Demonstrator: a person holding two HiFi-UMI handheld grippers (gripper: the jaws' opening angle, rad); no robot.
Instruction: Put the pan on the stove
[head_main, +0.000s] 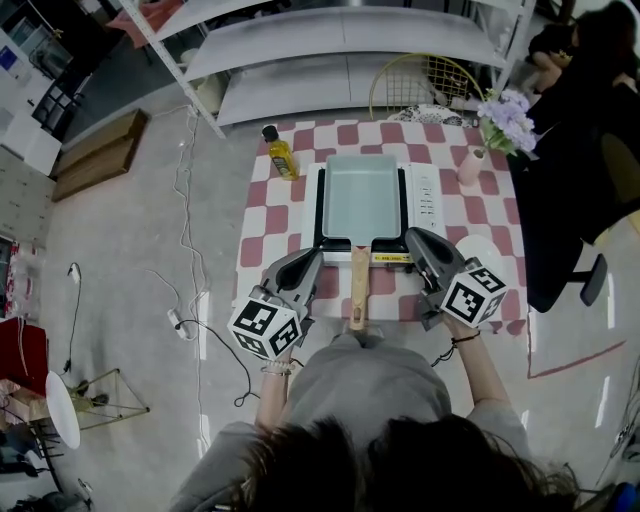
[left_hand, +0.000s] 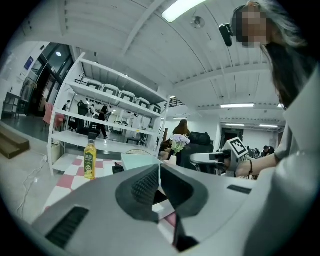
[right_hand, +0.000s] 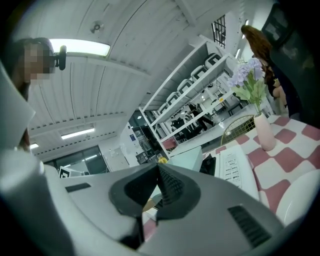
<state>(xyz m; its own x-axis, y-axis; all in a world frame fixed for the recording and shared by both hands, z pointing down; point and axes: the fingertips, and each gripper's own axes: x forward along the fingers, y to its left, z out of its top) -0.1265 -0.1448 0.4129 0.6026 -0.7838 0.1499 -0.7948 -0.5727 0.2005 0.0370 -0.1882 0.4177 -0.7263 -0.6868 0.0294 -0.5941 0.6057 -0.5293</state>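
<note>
Flanking the pan handle (head_main: 357, 290), left gripper (head_main: 311, 259) and right gripper (head_main: 416, 241) hover, both closed.

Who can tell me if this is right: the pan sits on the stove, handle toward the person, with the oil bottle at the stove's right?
One slip: the head view shows the oil bottle at the stove's left. The pan does sit on the stove, handle toward the person.
</note>
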